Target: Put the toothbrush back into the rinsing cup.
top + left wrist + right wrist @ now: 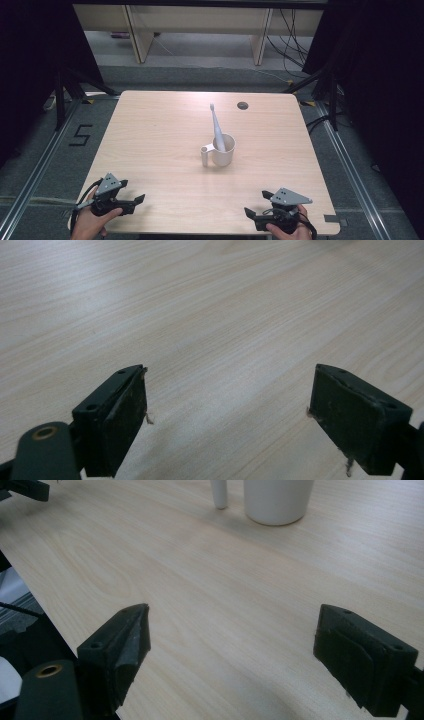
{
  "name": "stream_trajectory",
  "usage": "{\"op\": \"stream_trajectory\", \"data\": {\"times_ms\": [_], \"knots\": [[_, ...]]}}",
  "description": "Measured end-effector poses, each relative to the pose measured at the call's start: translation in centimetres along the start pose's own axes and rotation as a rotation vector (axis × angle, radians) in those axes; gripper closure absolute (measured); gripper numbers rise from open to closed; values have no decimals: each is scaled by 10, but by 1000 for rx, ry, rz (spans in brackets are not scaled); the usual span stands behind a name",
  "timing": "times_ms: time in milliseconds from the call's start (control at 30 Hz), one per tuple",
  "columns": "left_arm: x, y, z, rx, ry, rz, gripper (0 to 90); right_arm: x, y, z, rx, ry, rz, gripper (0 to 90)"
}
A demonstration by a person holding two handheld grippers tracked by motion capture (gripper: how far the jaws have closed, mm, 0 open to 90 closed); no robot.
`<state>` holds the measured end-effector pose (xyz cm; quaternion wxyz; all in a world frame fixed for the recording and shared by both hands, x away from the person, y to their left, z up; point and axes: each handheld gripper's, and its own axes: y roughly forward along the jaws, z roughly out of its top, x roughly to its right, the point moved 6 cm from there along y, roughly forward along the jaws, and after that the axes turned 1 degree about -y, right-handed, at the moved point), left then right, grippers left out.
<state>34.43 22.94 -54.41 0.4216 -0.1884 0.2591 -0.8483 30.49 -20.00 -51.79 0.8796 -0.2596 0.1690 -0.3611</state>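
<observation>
White plastic toothbrush (216,125) stands tilted in a cream round cup (223,150) near the middle of the pale wooden table (150,135), a small white tube (205,156) upright just beside the cup. Well apart from the cup, left gripper (135,202) and right gripper (250,214) rest at the table's near edge, jaws spread wide on nothing.

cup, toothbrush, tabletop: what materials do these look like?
Cup: probably plastic, though glazed ceramic is possible; plain off-white wall with a soft, even sheen.
Toothbrush: likely moulded plastic; smooth white handle standing tilted in the cup, head too small to judge.
Tabletop: pale wood-grain surface, probably laminate or veneer; regular straight grain and a low satin glare.
</observation>
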Motion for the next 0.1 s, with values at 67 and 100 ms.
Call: {"op": "stream_trajectory", "data": {"times_ms": [67,100], "knots": [[0,0,0,3,-1,0,148,-2,1,-1,-4,27,16,159],[0,0,0,2,-1,1,148,0,1,-1,0,2,-9,159]]}}
